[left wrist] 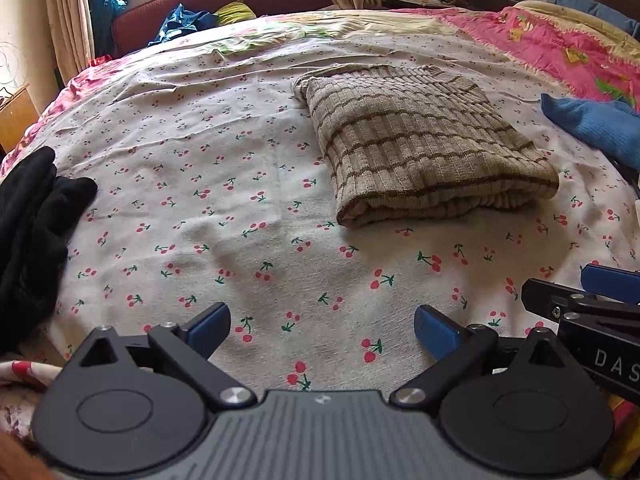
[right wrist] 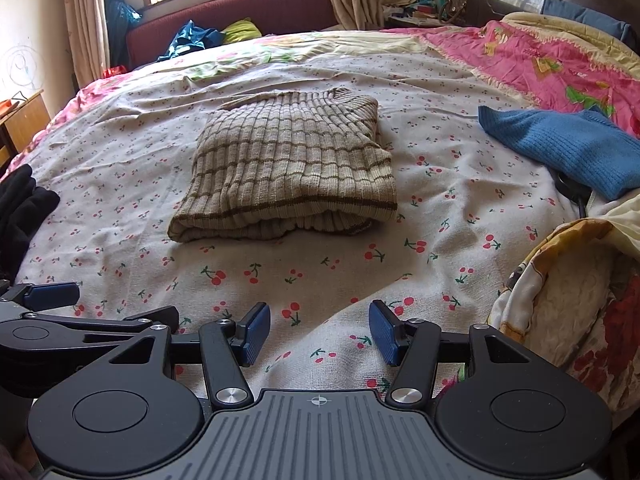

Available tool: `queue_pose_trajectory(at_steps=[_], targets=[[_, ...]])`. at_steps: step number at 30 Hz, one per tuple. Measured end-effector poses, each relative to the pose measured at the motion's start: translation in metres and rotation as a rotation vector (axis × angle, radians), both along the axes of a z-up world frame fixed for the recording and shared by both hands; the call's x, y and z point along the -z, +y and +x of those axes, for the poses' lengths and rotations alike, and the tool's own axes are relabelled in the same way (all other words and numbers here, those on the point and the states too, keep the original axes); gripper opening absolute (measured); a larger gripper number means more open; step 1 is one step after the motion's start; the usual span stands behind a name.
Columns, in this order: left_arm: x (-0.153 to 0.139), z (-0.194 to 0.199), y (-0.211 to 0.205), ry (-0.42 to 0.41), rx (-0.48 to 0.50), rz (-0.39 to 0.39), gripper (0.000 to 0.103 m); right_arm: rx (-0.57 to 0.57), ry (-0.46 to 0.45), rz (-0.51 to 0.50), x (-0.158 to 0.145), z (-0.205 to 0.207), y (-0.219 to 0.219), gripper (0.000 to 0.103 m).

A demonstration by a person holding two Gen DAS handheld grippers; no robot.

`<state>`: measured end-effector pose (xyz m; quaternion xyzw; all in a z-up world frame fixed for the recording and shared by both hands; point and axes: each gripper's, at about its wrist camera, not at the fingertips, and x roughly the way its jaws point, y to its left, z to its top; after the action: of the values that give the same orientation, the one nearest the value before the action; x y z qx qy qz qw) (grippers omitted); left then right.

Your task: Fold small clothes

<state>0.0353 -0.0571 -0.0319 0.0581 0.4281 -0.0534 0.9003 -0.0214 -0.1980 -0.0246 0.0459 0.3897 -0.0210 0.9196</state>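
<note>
the brown sweater is folded, now pick the next one

the striped sweater [right wrist: 286, 168] lies folded in a neat square in the middle of the bed, well apart from both grippers. the left gripper [left wrist: 322, 326] has its blue fingers spread wide and holds nothing. the right gripper [right wrist: 320, 332] is spread too and holds nothing. both hang low over the sheet, side by side, near the front edge.

it looks like this sweater is done. the next good move is likely the blue sweater [right wrist: 568, 148], which lies loose on the right. to do it well, pull it onto a flat bare spot first, smooth it out, then pinch two corners, one with each gripper, and lift them over together.

the cherry sheet [left wrist: 200, 208] is soft and has wrinkles, so clothes can bunch up on it. a black cloth [left wrist: 32, 216] sits at the left edge. a pink blanket [right wrist: 532, 60] is at the far right. behind the bed are a red couch [right wrist: 256, 8], curtains and a bright window
</note>
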Motion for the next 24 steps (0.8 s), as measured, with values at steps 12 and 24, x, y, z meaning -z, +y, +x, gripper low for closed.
queue_pose_trajectory(at_steps=[12, 24], targets=[[0.0000, 0.0003, -0.0003, 0.010, -0.002, 0.003, 0.103, 0.000, 0.001, -0.002, 0.0000, -0.0002, 0.0005, 0.055], [-0.0001, 0.0003, -0.0002, 0.010, -0.001, 0.001, 0.103, 0.000, 0.000, -0.003, 0.0002, -0.0006, 0.0006, 0.055]])
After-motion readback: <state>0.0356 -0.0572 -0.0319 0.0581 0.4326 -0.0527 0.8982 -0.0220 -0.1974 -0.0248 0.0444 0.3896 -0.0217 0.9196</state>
